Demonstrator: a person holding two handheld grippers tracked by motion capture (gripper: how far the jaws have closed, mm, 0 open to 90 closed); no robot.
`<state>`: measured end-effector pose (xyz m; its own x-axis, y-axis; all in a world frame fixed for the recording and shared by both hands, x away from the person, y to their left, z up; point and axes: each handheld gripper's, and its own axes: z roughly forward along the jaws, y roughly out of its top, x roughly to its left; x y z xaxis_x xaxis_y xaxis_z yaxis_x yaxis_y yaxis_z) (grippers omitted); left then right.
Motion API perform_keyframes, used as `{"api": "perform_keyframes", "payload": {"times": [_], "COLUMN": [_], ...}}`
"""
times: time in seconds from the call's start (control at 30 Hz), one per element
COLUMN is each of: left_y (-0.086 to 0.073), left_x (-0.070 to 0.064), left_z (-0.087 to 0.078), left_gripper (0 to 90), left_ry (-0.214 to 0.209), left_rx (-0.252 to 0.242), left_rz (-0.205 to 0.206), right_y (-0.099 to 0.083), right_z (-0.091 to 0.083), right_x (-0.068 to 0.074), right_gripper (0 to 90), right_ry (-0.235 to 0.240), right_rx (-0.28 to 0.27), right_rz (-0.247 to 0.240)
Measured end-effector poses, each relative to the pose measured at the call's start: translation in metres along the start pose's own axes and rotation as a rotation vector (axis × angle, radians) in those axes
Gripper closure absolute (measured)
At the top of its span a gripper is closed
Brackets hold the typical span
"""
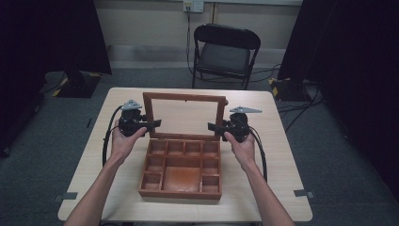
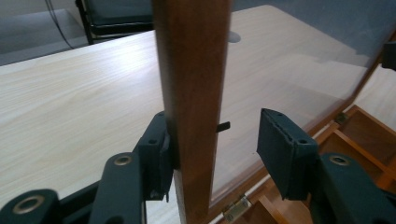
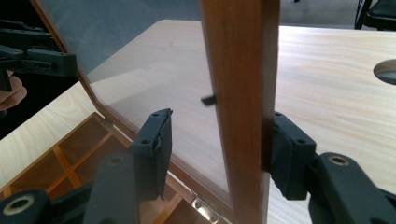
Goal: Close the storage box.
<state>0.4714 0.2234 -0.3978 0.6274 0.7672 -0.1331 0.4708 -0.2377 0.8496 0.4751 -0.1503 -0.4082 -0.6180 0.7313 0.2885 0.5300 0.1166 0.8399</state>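
Observation:
A brown wooden box point(image 1: 181, 188) with several empty compartments sits mid-table, its glass-paned lid point(image 1: 184, 97) standing upright at the back. My left gripper point(image 1: 154, 124) straddles the lid's left side rail point(image 2: 191, 70). In the left gripper view it point(image 2: 217, 140) is open: one pad point(image 2: 156, 149) touches the rail and the other stands apart on the glass side. My right gripper point(image 1: 211, 126) straddles the right side rail point(image 3: 240, 70). It point(image 3: 222, 140) is open too, with one pad point(image 3: 287, 149) against the wood and the other clear of the glass.
The light wooden table point(image 1: 277, 165) has bare room around the box. A black folding chair point(image 1: 225, 52) stands beyond the far edge. A round cable hole point(image 3: 386, 70) lies in the tabletop behind the lid. A brass hinge point(image 2: 236, 208) joins lid and box.

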Motion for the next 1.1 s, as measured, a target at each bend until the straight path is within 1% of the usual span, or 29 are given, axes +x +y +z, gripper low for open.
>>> {"api": "perform_keyframes", "payload": {"times": [0.07, 0.1, 0.13, 0.17, 0.2, 0.27, 0.4, 0.5, 0.63, 0.77, 0.9, 1.03, 1.1], "left_y": [0.0, 0.0, 0.0, -0.001, -0.002, -0.003, -0.005, -0.006, -0.007, -0.007, -0.009, -0.011, -0.012], "left_x": [-0.002, -0.004, -0.004, -0.004, -0.004, -0.004, -0.006, -0.007, -0.008, -0.01, -0.012, -0.012, -0.012], "left_z": [-0.002, -0.003, -0.004, -0.005, -0.006, -0.007, -0.01, -0.013, -0.014, -0.016, -0.018, -0.02, -0.02], "left_gripper": [48.1, 48.1, 48.1, 48.0, 48.0, 48.4, 48.7, 48.7, 48.7, 48.7, 48.7, 48.8, 48.9], "left_ry": [0.007, 0.015, 0.011, 0.01, 0.006, 0.001, 0.0, -0.006, -0.009, -0.008, -0.014, -0.017, -0.019], "left_rx": [0.01, 0.01, 0.014, 0.012, 0.003, -0.004, -0.003, 0.001, -0.003, 0.0, -0.001, -0.002, -0.008], "left_rz": [0.02, 0.022, 0.025, 0.024, 0.015, 0.012, 0.013, 0.022, 0.023, 0.026, 0.028, 0.027, 0.018], "right_y": [0.003, 0.005, 0.007, 0.008, 0.009, 0.009, 0.009, 0.009, 0.008, 0.007, 0.007, 0.007, 0.006], "right_z": [0.0, 0.001, 0.001, 0.001, 0.001, 0.001, 0.002, 0.001, -0.001, -0.003, -0.004, -0.009, -0.011], "right_x": [0.001, 0.003, 0.004, 0.006, 0.006, 0.007, 0.007, 0.009, 0.009, 0.01, 0.011, 0.011, 0.01], "right_gripper": [45.7, 44.3, 43.2, 42.8, 42.8, 42.6, 41.1, 39.9, 39.4, 39.0, 38.3, 40.4, 40.7], "right_ry": [0.002, 0.008, 0.007, 0.009, 0.011, 0.017, 0.016, 0.025, 0.031, 0.026, 0.022, 0.006, 0.003], "right_rx": [-0.004, -0.006, -0.002, 0.001, 0.003, 0.008, 0.005, 0.008, 0.012, 0.015, 0.022, 0.013, 0.011], "right_rz": [-0.001, -0.004, -0.006, -0.01, -0.018, -0.015, -0.011, -0.003, -0.008, -0.002, -0.006, 0.007, 0.02]}}
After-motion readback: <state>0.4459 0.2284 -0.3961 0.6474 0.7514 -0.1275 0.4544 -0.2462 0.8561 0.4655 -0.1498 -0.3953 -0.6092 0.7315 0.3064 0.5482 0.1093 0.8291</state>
